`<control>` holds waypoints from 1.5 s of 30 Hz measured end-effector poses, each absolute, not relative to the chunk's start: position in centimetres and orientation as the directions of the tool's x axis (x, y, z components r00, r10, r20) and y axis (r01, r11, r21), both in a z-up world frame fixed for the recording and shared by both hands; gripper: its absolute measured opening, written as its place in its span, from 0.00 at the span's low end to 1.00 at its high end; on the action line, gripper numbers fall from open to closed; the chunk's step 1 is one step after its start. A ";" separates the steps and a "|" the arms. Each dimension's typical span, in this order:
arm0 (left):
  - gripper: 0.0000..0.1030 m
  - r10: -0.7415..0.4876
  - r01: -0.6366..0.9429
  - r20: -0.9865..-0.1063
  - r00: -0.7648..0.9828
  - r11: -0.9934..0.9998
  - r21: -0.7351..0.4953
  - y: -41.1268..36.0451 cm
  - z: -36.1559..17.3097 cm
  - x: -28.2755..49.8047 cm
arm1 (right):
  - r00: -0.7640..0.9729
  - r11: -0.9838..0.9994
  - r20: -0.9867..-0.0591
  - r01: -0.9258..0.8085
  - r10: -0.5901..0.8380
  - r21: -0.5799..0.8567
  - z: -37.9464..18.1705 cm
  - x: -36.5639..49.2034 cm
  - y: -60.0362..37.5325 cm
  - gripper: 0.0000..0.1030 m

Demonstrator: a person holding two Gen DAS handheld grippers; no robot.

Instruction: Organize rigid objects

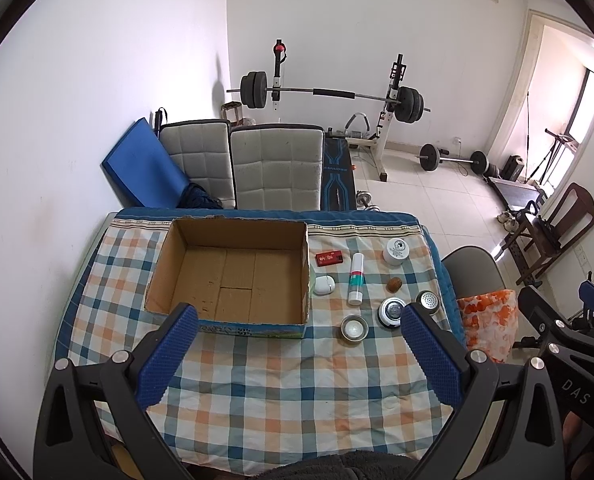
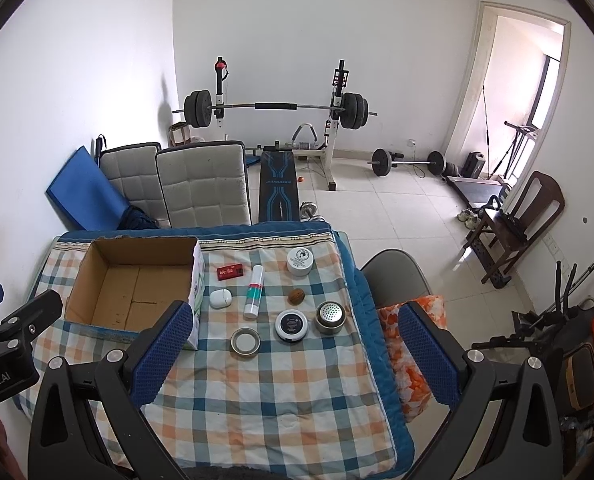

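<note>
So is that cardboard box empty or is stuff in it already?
Empty. The cardboard box shows only its bare brown floor in both views; the small items all lie outside on the checked cloth.

Black claw (image 1: 299,324), blue textured pads (image 1: 169,360).

- Walls (image 2: 317,20): plain white, a faint smudge low on the left side.
- Floor (image 2: 397,208): pale square tiles, glossy, reflecting daylight.
- Doorway (image 2: 525,92): open at right, bright daylight entering from a window beyond.
- Barbell rack (image 2: 277,108): loaded bar against the far wall; weight bench (image 2: 277,188) in front; a second barbell (image 2: 409,160) on the floor.
- Two grey padded chairs (image 2: 205,188) beside a leaning blue mat (image 2: 81,188).
- Dark wooden chair (image 2: 525,216) at the right wall.
</note>
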State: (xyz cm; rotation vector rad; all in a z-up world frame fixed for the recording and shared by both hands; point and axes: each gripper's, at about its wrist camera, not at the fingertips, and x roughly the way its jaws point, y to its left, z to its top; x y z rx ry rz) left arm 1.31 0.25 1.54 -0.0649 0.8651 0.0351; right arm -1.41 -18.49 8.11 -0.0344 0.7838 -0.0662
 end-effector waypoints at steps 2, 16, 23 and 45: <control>1.00 0.002 -0.056 -0.762 0.648 0.997 -0.044 0.3 1.5 1.3 | 0.708 0.997 -0.702 0.052 -0.074 -0.053 8.2 -1.3 -18.6 1.00; 1.00 0.026 -0.051 -0.815 0.579 0.999 -0.004 -1.7 -2.8 8.6 | 0.561 0.990 -0.820 0.132 -0.113 -0.046 1.2 8.4 -24.4 1.00; 1.00 -0.010 0.022 -0.936 0.351 1.000 -0.003 -6.0 -12.5 18.3 | 0.335 0.993 -0.941 0.117 -0.050 -0.012 -11.3 18.1 -27.6 1.00; 1.00 -0.012 0.082 -0.999 -0.040 0.996 -0.015 -14.3 -32.0 27.7 | -0.107 0.962 -0.988 0.259 0.114 0.083 -36.6 27.2 -34.2 0.71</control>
